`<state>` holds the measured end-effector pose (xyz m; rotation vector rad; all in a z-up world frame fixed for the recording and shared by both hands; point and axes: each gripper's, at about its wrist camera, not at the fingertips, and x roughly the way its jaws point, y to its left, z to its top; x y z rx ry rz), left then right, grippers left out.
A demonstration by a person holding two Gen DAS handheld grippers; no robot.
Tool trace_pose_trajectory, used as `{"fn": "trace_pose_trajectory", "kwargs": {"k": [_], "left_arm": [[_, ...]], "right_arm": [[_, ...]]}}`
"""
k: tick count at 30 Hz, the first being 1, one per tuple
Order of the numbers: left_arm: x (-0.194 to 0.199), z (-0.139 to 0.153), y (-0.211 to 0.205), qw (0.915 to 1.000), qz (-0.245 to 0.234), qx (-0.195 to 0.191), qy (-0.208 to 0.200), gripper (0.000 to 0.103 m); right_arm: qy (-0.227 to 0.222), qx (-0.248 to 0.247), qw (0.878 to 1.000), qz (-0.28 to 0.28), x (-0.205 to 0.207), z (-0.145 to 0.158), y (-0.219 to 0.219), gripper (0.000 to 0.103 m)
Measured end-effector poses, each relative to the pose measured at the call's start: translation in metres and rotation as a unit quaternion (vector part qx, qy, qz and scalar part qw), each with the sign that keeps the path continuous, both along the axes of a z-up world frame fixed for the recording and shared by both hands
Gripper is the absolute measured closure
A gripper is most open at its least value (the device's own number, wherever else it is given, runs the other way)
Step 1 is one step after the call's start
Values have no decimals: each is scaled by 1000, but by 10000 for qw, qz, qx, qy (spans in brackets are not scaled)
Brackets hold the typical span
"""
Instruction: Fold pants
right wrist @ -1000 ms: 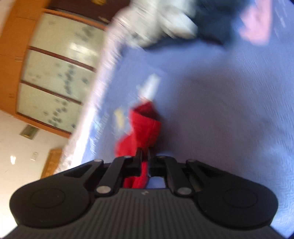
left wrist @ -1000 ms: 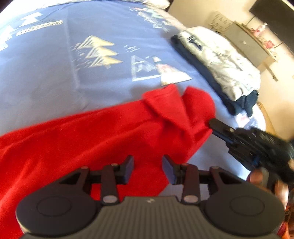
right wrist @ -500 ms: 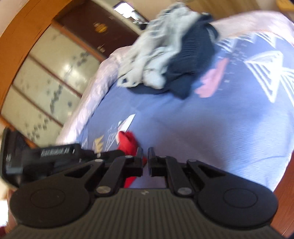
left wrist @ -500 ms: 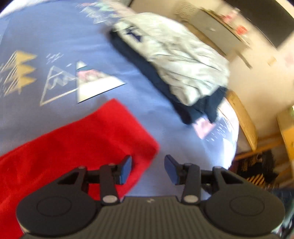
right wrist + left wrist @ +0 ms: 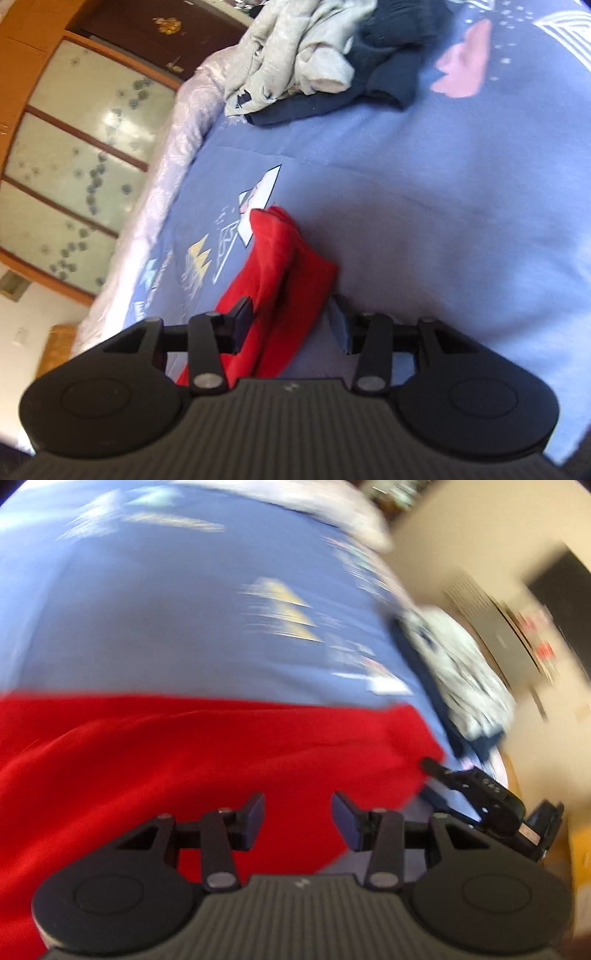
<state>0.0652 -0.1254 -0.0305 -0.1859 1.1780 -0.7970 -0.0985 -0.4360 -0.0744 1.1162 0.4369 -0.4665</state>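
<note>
The red pants (image 5: 207, 760) lie spread across the blue bedspread (image 5: 166, 609); the left wrist view is blurred. My left gripper (image 5: 298, 818) is open and empty, hovering over the pants' near edge. My right gripper (image 5: 291, 326) is open, its jaws standing either side of the pants' folded end (image 5: 284, 280) without closing on it. The right gripper also shows in the left wrist view (image 5: 476, 794), at the pants' right corner.
A pile of folded clothes, pale grey on navy (image 5: 306, 55), sits on the bed beyond the pants, also in the left wrist view (image 5: 458, 672). A wardrobe with glass panels (image 5: 74, 155) stands past the bed's edge. A cabinet (image 5: 498, 627) stands by the wall.
The right gripper has opened, letting go of the red pants' end. The left gripper swung back over the pants, which now lie flatter on the bed.
</note>
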Motion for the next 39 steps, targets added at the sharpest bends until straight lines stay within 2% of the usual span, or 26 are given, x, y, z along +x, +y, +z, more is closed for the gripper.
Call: {"fn": "trace_pose_trajectory", "kwargs": {"k": [1, 2, 4, 6, 8, 9, 11, 13, 15, 17, 22, 24, 27, 28, 30, 31, 32, 33, 34, 37, 39], "left_arm": [[5, -3, 15, 9997, 238, 19, 47, 62], [9, -5, 27, 9990, 437, 48, 64, 62], [14, -4, 50, 9972, 726, -78, 131, 62], [17, 2, 68, 9952, 895, -372, 162, 62], [19, 11, 82, 9929, 1015, -614, 97, 60], [20, 15, 86, 9918, 1045, -736, 54, 58], [22, 20, 97, 9897, 1100, -922, -11, 46], [24, 22, 108, 9877, 1193, -1007, -29, 44], [25, 15, 119, 9863, 1282, -1032, 134, 41], [29, 1, 131, 9833, 1419, -1074, 394, 27], [38, -36, 156, 9704, 1800, -1229, 1043, 26], [39, -44, 161, 9684, 1881, -1198, 1116, 26], [41, -46, 158, 9695, 1820, -1243, 1071, 26], [42, -45, 156, 9703, 1796, -1263, 1020, 26], [42, -43, 151, 9740, 1786, -1103, 855, 29], [44, -43, 146, 9771, 1764, -876, 804, 44], [47, -45, 140, 9805, 1714, -576, 772, 73], [49, -48, 135, 9828, 1671, -262, 740, 86], [50, -51, 133, 9837, 1648, -95, 710, 88], [50, -44, 136, 9844, 1632, -210, 629, 89], [46, -27, 142, 9874, 1542, -265, 245, 89]], "right_arm": [[10, -18, 10000, -36, 7, 0, 0, 64], [28, 27, 10000, 19, 13, -1, 0, 88], [-138, 244, 9996, 47, 16, 1, 4, 89], [-459, -316, 9977, 386, 18, 25, 24, 89], [-670, -1020, 9878, 967, 27, 52, 56, 89], [-776, -1257, 9802, 1317, 33, 64, 74, 89], [-808, -1807, 9604, 1961, 46, 82, 116, 89], [-782, -2225, 9369, 2581, 61, 88, 161, 89], [-705, -2319, 9195, 3094, 75, 84, 200, 89], [-592, -2367, 9045, 3497, 88, 74, 233, 89], [-28, -2826, 8588, 4274, 114, 46, 296, 88], [133, -3056, 8444, 4398, 117, 37, 310, 86], [111, -3420, 8240, 4517, 112, 38, 317, 81], [95, -3413, 8208, 4579, 112, 41, 318, 78], [-54, -3212, 8221, 4701, 110, 46, 315, 69], [-131, -3096, 8231, 4758, 108, 49, 312, 66], [-209, -2994, 8243, 4801, 106, 53, 309, 66], [-285, -2885, 8274, 4810, 102, 56, 304, 66], [-335, -2758, 8333, 4779, 97, 58, 298, 66], [-424, -2417, 8619, 4437, 80, 67, 270, 66], [-422, -2259, 8836, 4080, 68, 74, 246, 66]]}}
